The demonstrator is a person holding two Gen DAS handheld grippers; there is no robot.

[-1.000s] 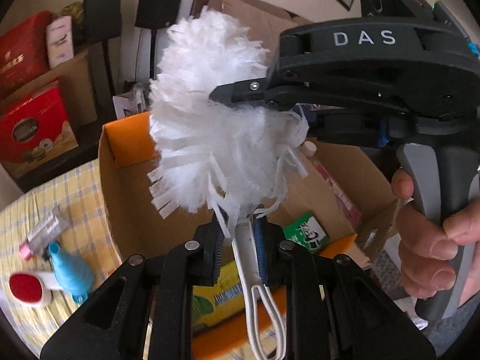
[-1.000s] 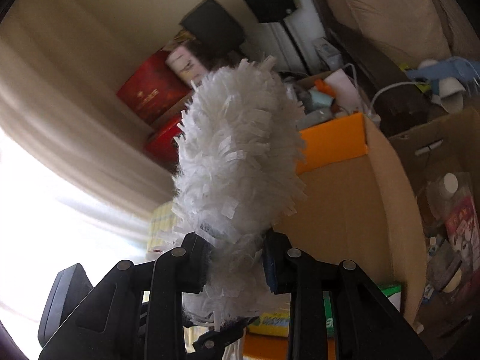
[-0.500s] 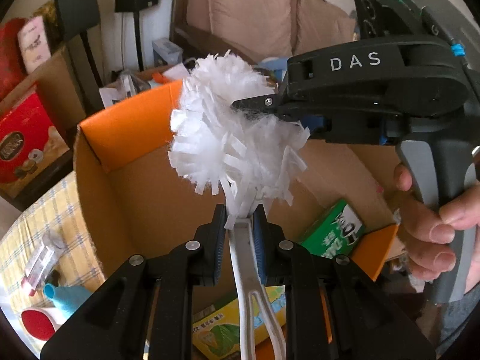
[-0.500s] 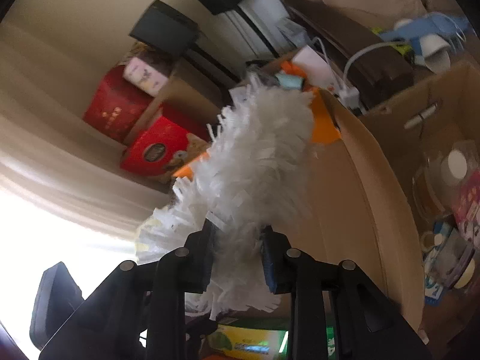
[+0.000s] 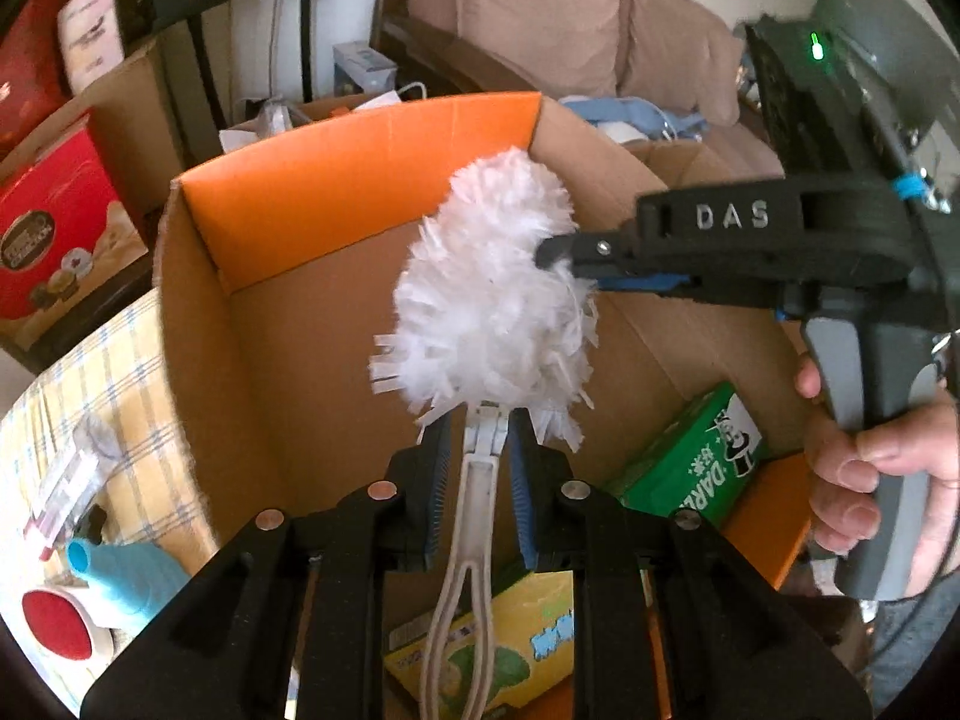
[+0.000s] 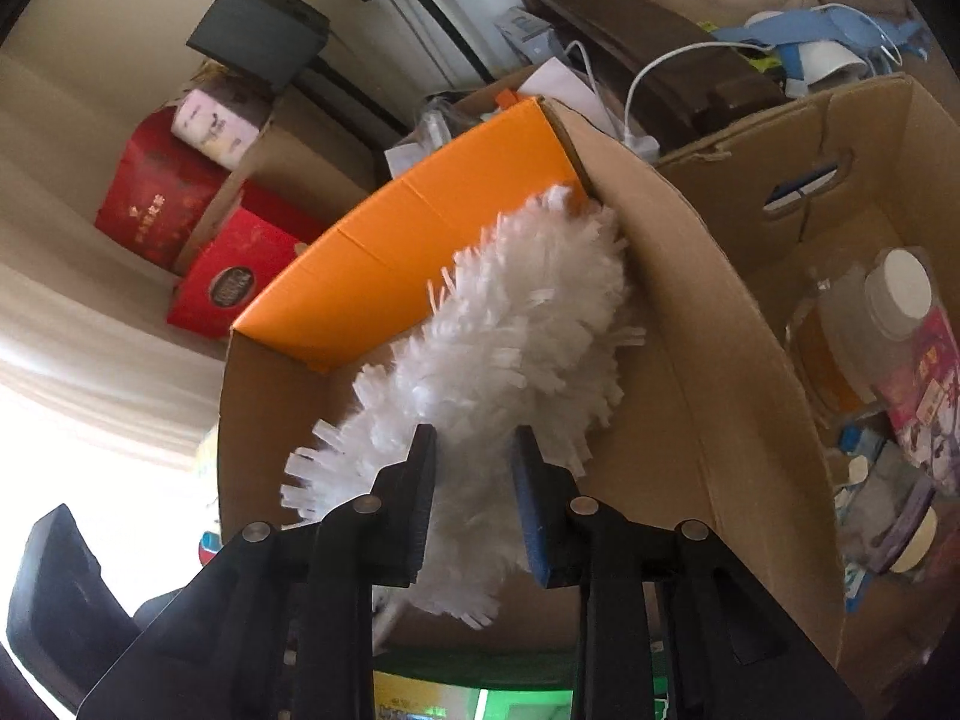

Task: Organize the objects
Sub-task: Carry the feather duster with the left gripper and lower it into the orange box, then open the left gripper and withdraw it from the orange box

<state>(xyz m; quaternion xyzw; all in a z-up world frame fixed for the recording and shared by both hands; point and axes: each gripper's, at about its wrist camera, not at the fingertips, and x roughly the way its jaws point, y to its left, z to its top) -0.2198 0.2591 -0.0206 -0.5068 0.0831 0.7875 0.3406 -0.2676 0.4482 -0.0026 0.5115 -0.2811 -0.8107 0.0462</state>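
Observation:
A white fluffy duster point(image 5: 489, 300) with a white plastic handle point(image 5: 480, 480) hangs over an open cardboard box point(image 5: 198, 324) with orange flaps. My left gripper point(image 5: 480, 438) stands open around the handle just below the duster head, its pads apart from it. My right gripper point(image 6: 474, 468) is shut on the duster's fluffy head point(image 6: 516, 348); in the left wrist view it comes in from the right point(image 5: 558, 255). The duster head reaches into the far corner of the box.
In the box lie a green carton point(image 5: 690, 456) and a yellow-green packet point(image 5: 516, 636). On the checked cloth to the left lie a blue bottle point(image 5: 120, 570), a red-and-white item point(image 5: 54, 630) and a clear packet point(image 5: 66, 486). A second box point(image 6: 840, 240) with jars stands to the right.
Both grippers have carried the duster forward and down into the box. My left gripper has opened off the handle. My right gripper still holds the fluffy head.

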